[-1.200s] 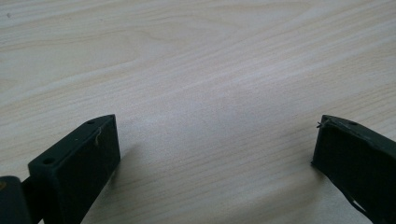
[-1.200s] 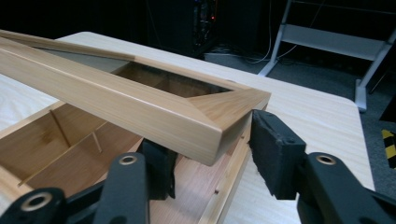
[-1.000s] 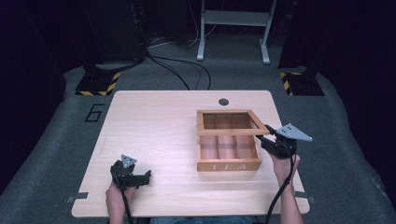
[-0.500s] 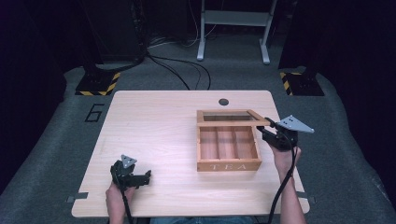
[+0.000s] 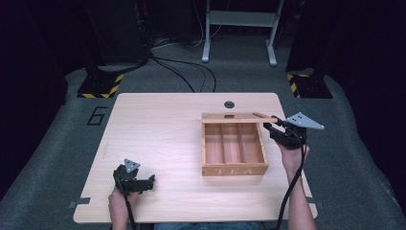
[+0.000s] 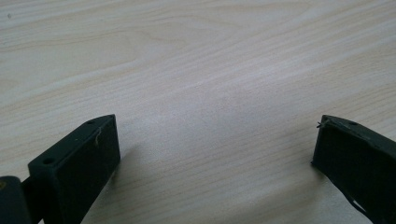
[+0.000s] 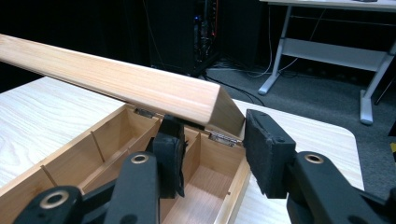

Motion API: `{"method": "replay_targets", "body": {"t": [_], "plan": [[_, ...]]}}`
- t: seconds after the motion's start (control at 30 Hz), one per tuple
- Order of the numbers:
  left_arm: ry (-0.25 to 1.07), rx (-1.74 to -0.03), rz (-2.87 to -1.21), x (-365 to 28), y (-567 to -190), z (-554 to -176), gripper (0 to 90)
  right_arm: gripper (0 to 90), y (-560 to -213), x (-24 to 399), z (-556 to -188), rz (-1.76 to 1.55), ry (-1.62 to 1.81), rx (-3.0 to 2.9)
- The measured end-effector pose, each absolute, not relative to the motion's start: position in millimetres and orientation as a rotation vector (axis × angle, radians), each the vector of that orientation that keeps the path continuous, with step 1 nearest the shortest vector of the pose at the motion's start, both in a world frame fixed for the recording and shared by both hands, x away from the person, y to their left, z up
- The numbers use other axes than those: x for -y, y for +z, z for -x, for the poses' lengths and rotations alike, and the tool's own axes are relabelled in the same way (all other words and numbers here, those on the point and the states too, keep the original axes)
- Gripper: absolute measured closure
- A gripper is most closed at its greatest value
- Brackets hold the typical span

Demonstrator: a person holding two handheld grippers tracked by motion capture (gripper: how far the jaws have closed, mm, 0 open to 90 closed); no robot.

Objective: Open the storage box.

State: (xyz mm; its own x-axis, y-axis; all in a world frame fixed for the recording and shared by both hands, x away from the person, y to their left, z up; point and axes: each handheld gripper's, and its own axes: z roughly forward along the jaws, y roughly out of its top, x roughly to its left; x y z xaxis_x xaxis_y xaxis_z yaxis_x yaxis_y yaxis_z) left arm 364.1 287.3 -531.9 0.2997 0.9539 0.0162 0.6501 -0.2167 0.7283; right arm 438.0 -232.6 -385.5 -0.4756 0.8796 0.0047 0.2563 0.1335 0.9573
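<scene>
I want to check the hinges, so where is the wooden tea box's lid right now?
In the high view the wooden lid stands raised over the far edge of the wooden tea box, right of table centre, its right corner clamped by the right gripper.

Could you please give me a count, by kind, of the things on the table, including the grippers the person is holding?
Wooden tea box with hinged lid: 1
Compartments inside the box: 3
Black grippers: 2, the left gripper and the right gripper
Round dark hole in the table: 1
Total: 7
</scene>
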Motion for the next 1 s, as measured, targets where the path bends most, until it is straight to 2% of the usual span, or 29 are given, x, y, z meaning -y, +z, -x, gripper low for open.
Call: {"method": "replay_targets", "body": {"t": [1.0], "plan": [[0.632, -1.424, -1.958, -287.9, -531.9, -364.3, 0.4, 59.0, -352.3, 237.2, -472.5, -1.134, 1.341, -1.934]]}}
